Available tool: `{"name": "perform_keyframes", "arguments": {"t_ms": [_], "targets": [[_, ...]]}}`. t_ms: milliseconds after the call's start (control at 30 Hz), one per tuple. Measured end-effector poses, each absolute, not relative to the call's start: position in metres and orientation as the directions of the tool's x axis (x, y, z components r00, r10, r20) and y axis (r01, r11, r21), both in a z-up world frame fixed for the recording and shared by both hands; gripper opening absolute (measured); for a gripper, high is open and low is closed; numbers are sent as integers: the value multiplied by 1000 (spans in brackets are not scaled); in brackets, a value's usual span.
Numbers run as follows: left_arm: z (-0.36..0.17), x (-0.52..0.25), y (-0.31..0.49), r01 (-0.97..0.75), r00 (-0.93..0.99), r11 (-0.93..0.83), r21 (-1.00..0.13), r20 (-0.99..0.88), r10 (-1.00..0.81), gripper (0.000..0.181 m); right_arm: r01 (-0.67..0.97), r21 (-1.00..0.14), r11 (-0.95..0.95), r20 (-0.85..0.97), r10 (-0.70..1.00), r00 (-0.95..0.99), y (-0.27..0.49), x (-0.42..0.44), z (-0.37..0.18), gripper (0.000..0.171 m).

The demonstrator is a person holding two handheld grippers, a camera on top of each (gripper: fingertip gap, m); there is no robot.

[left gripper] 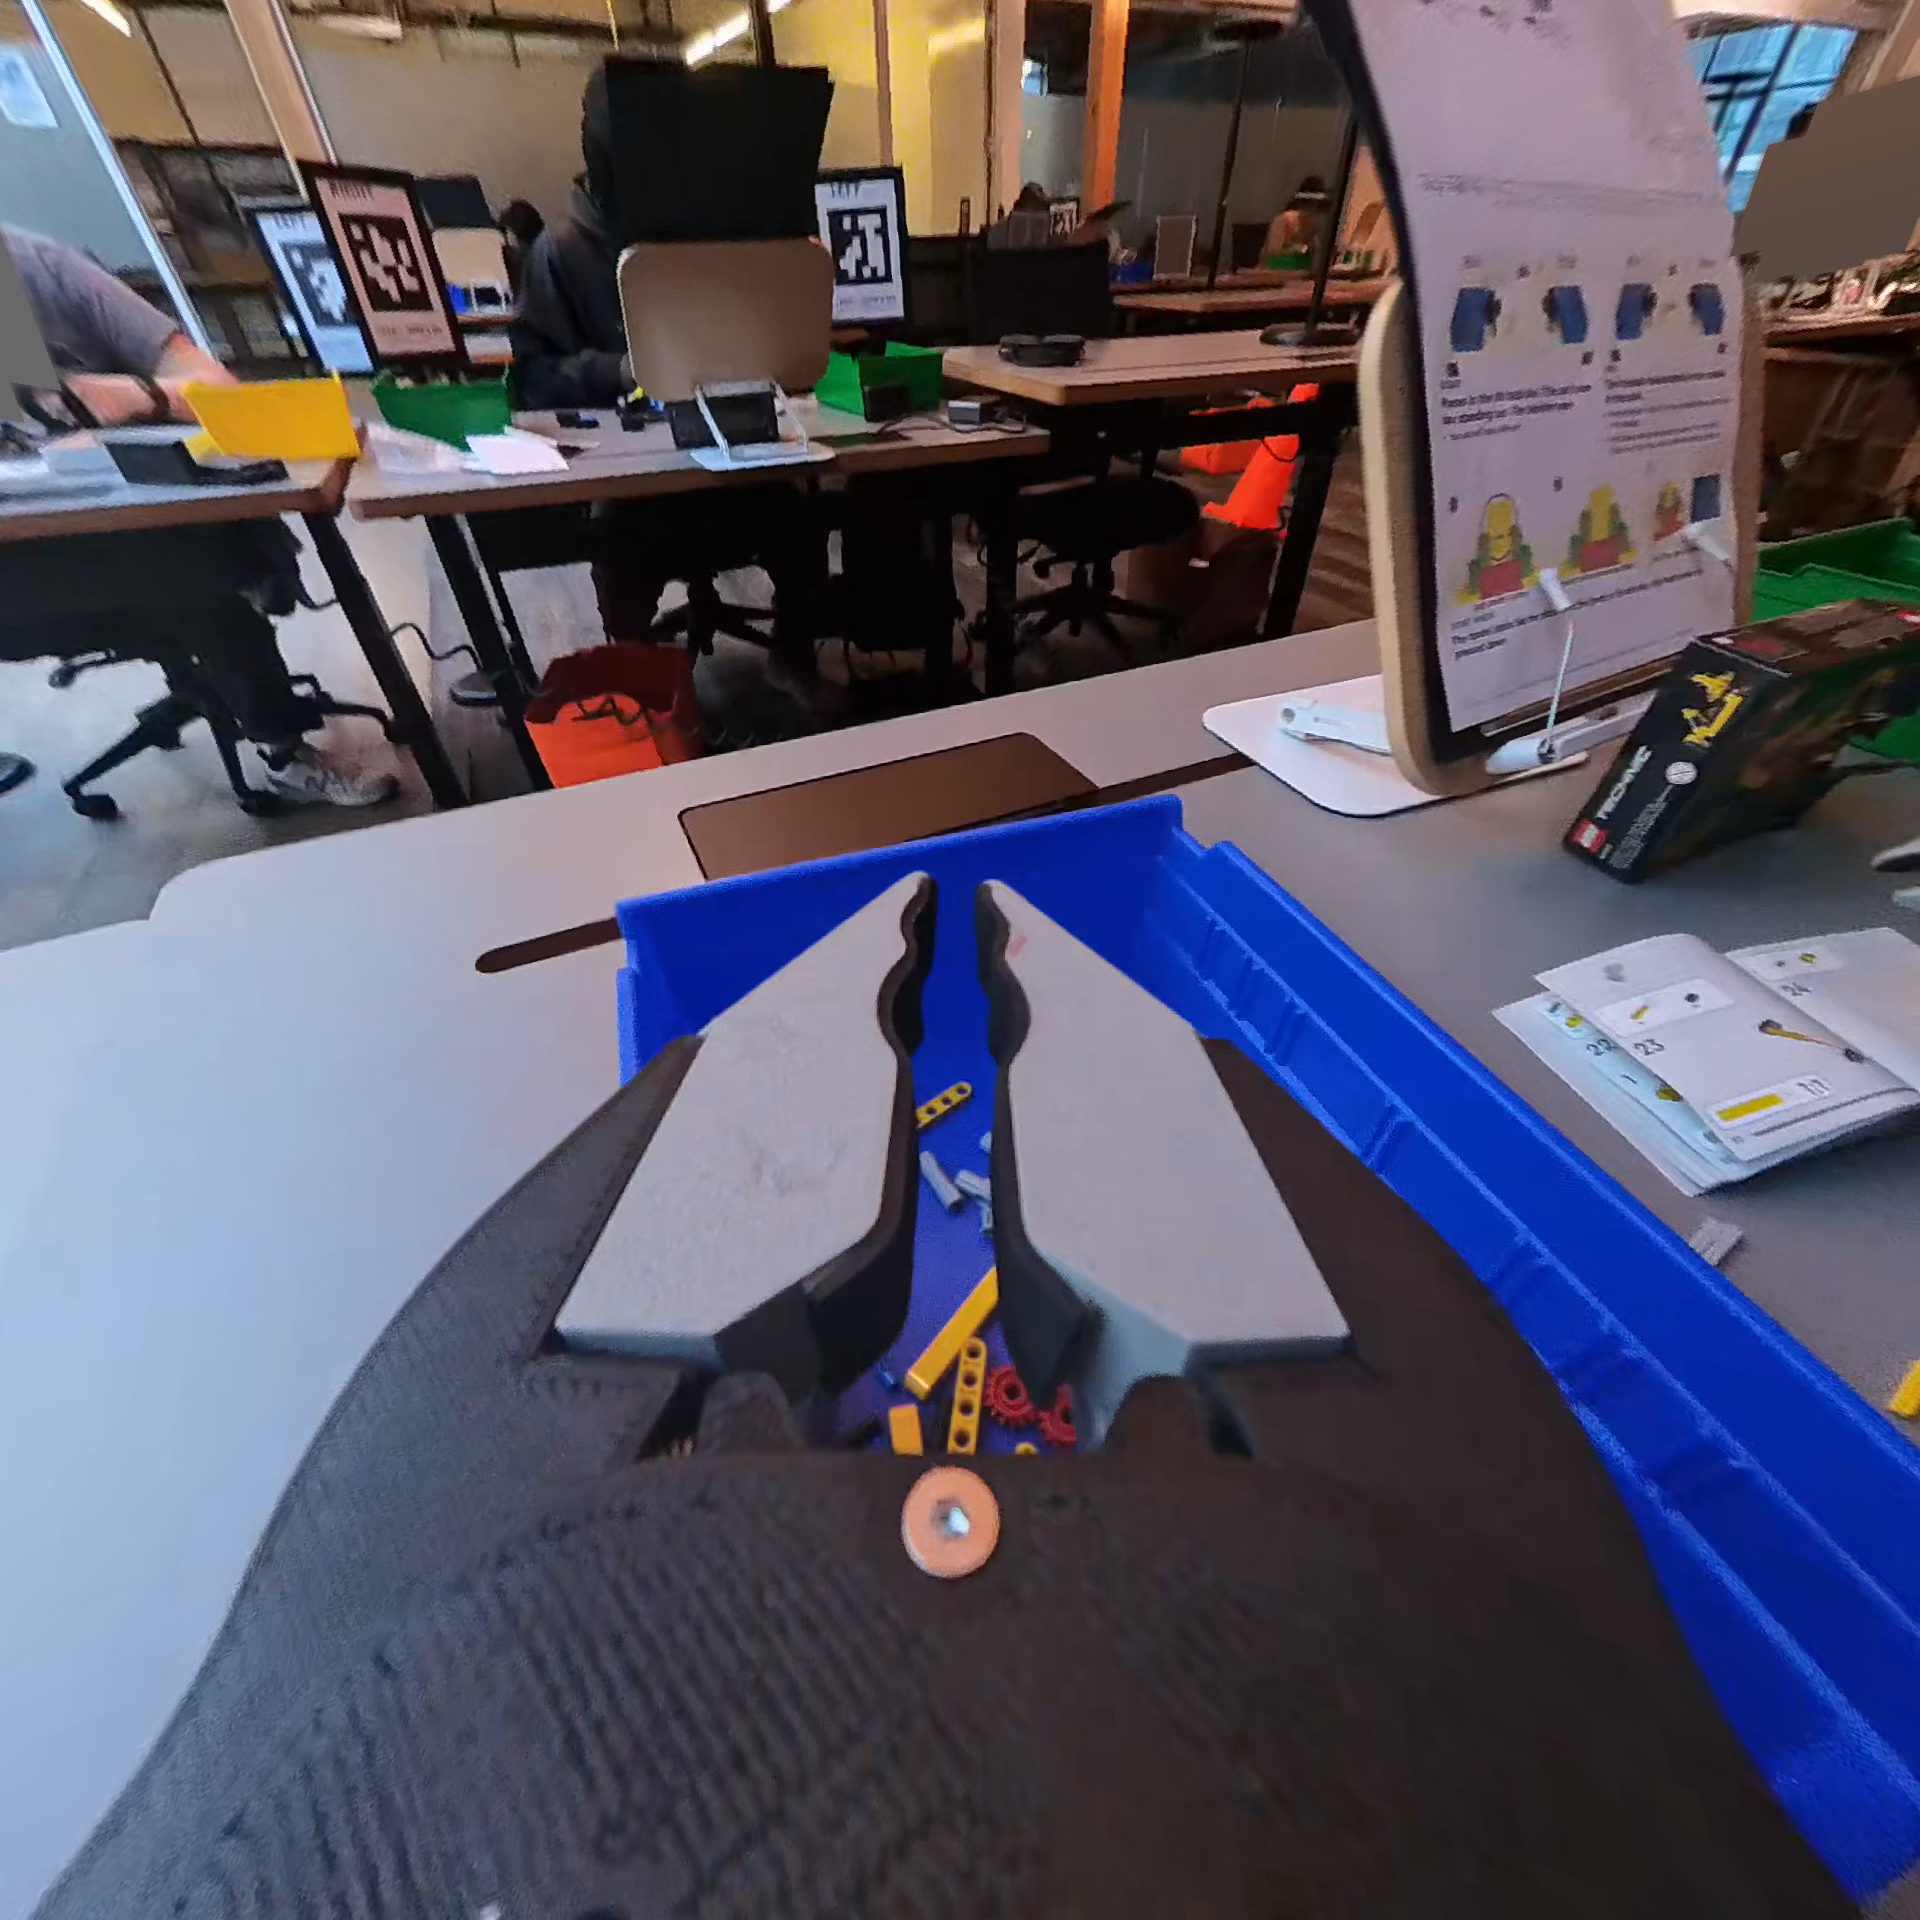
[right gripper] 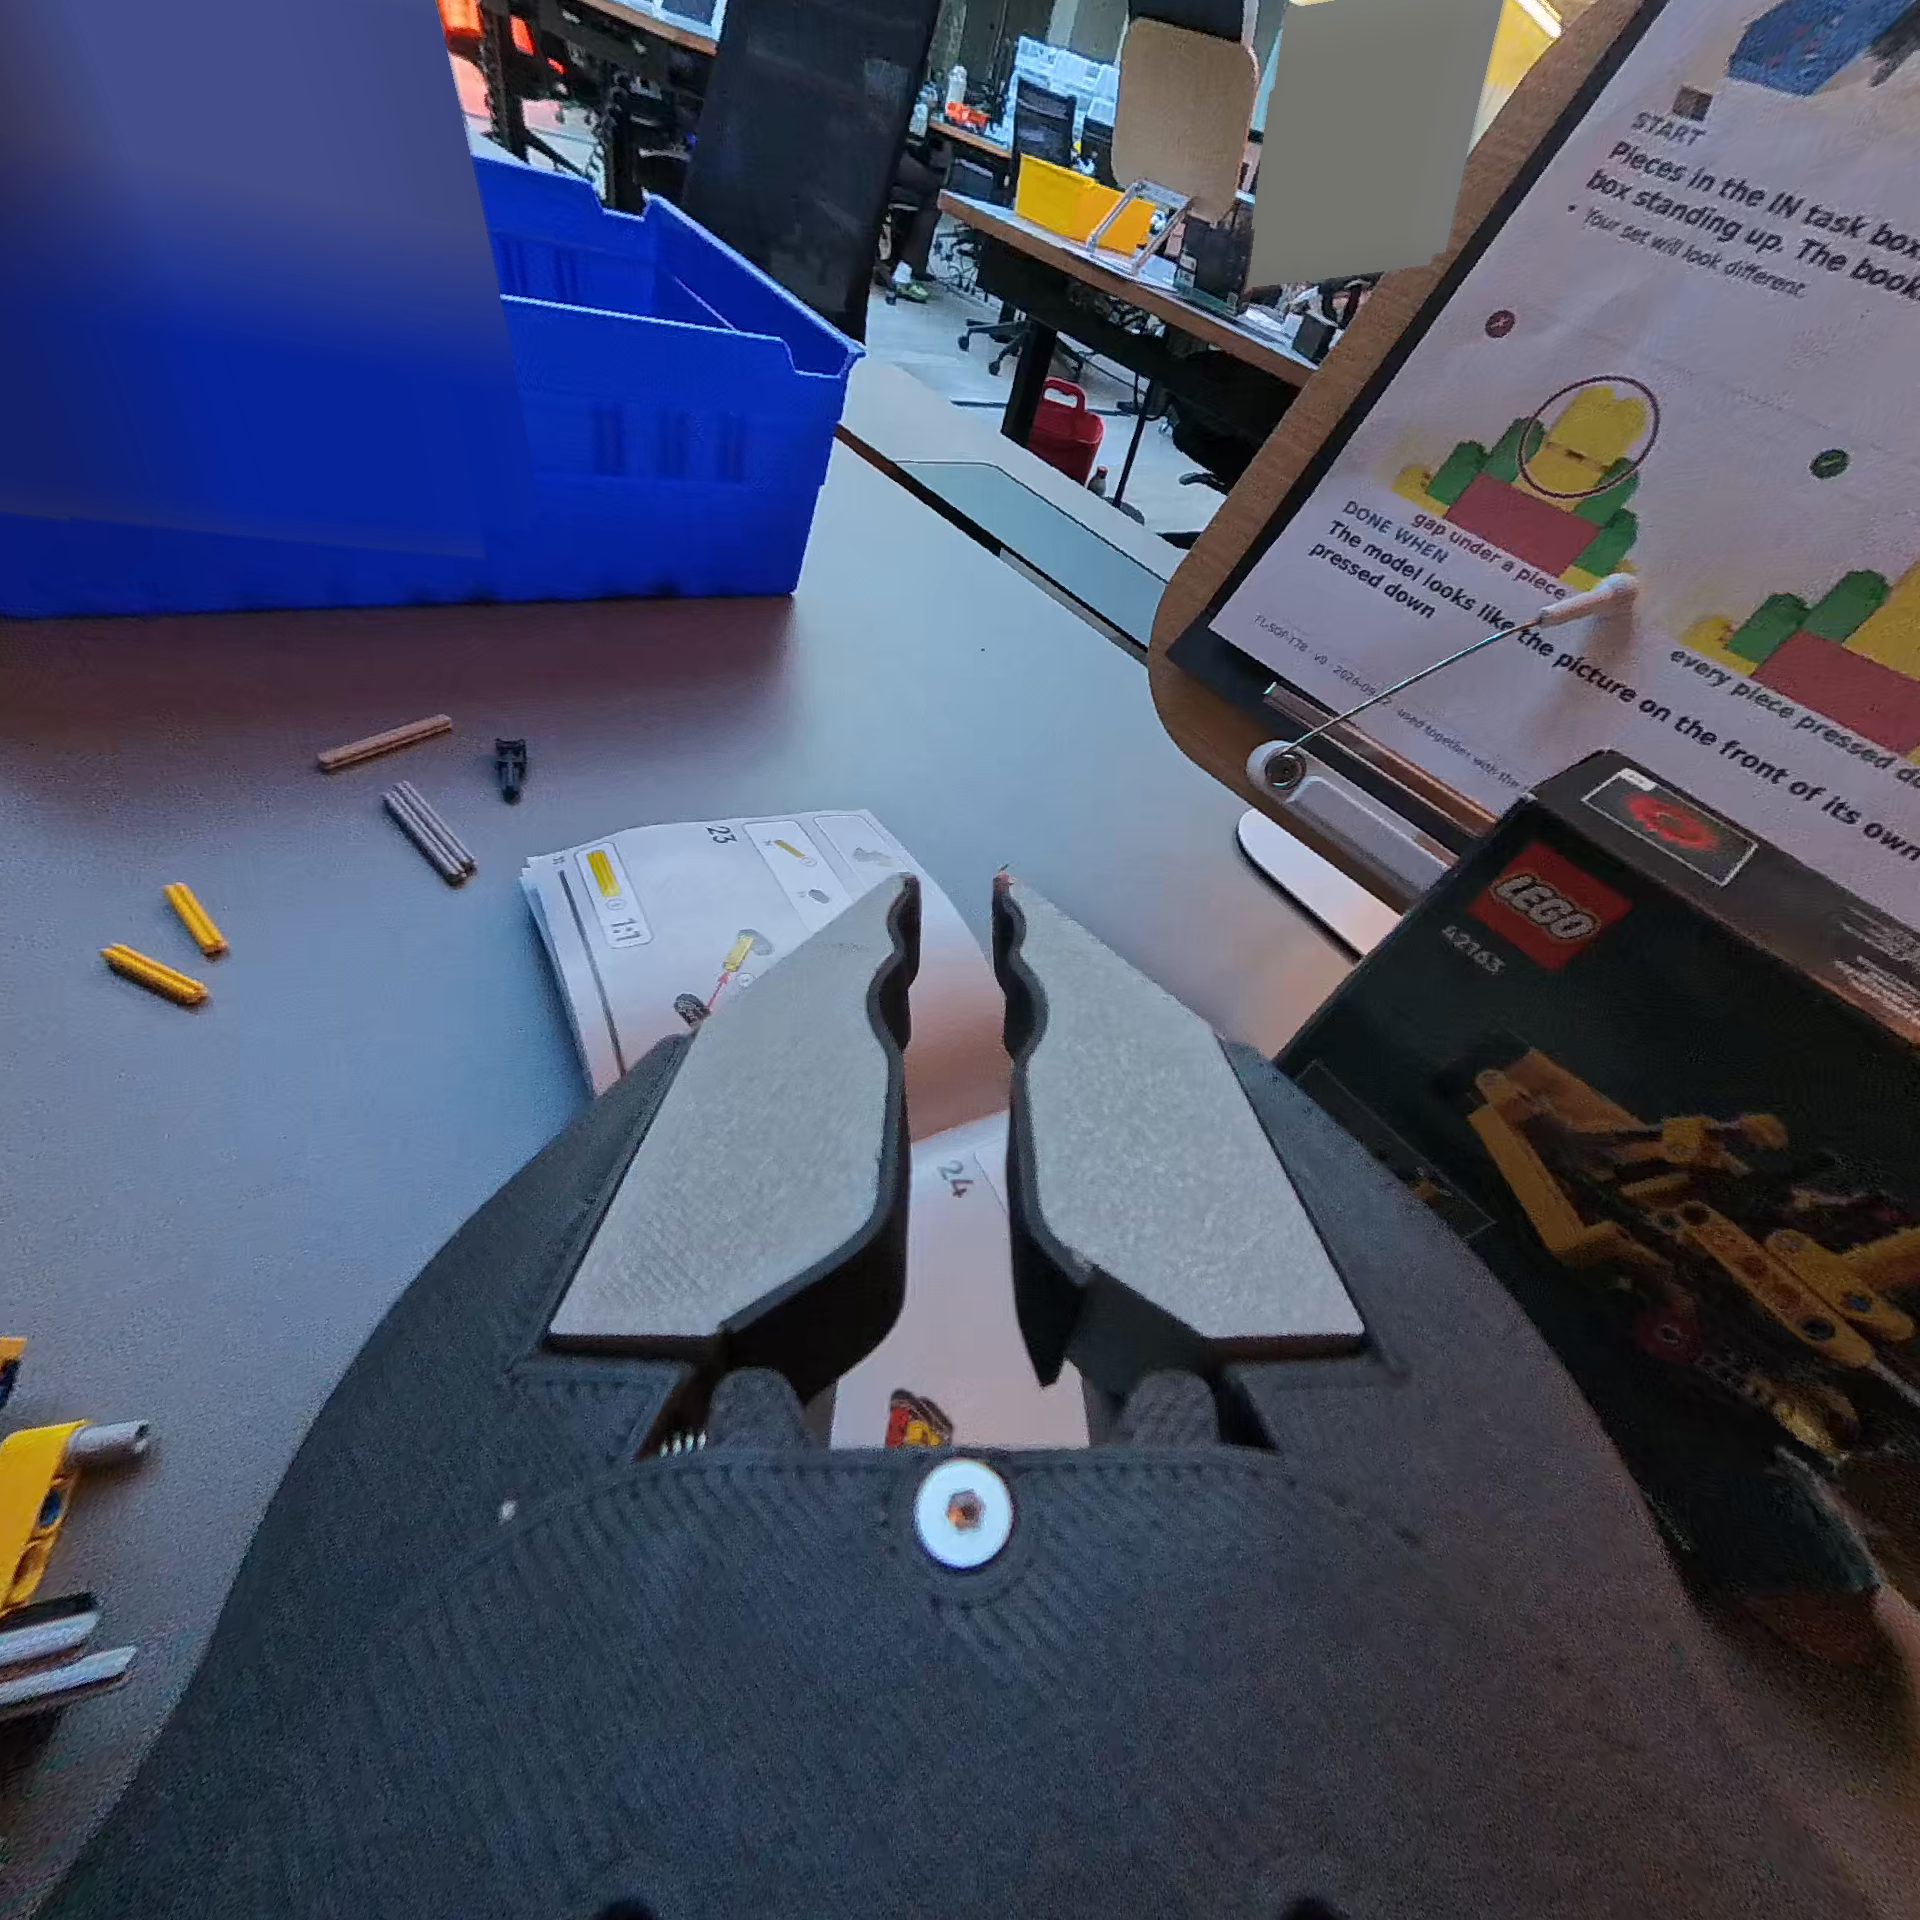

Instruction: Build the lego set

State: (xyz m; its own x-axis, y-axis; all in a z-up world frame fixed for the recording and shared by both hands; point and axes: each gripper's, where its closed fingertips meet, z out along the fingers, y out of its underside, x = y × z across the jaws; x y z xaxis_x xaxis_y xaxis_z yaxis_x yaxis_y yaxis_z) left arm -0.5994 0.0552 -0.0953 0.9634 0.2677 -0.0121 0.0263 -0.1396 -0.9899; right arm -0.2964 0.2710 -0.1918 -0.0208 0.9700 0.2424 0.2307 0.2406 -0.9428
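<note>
My left gripper [left gripper: 956,899] hangs over the blue bin [left gripper: 1351,1039], its jaws a small gap apart and empty. In the bin lie loose yellow beams [left gripper: 966,1392], grey pins [left gripper: 940,1179] and red gears [left gripper: 1013,1397]. My right gripper [right gripper: 956,894] hovers over the open instruction booklet [right gripper: 707,883], jaws slightly apart and empty. On the table to its left lie two yellow axles [right gripper: 156,974], a grey axle [right gripper: 428,831], a brown axle [right gripper: 384,743] and a black pin [right gripper: 509,767]. A partly built yellow piece [right gripper: 36,1496] shows at the left edge.
The black set box [right gripper: 1621,1174] stands right of the booklet, also in the left wrist view [left gripper: 1756,727]. A stand with a printed sheet [right gripper: 1621,436] is behind it. The booklet [left gripper: 1714,1049] lies right of the bin. People sit at far desks. There is about 40 cm between the tips of the two grippers. My left tips are about 30 cm from the grey axle [right gripper: 428,831], my right tips only 15 cm. The left camera catches it too, in the left wrist view [left gripper: 1717,1246]. My right gripper's tips are some 15 cm from the partly built yellow piece [right gripper: 36,1496]. The black pin [right gripper: 509,767] is about 15 cm from my right fingertips and 30 cm from my left.
</note>
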Motion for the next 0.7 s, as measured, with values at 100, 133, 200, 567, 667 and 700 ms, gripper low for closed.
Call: {"name": "perform_keyframes", "arguments": {"t_ms": [100,133,200,567,667,700], "targets": [[-92,-574,50,23,978,-80,-997,6,209,0,241,-933,268,275,961,-7,276,-300,-193,8],[-87,-563,49,33,986,-33,-999,27,167,0,247,-929,276,285,959,-1,278,-301,-194,8],[-82,-546,51,6,994,-4,-1000,5,107,0,263,-921,288,303,953,15,283,-303,-196,9],[-96,-546,57,39,993,-30,-999,36,109,0,274,-930,244,259,966,22,290,-302,-200,8],[-100,-544,59,36,994,-44,-998,31,104,0,275,-932,236,249,968,13,290,-303,-201,8],[-100,-543,60,32,994,-46,-998,27,102,0,274,-933,233,245,970,9,289,-303,-201,8]]}}
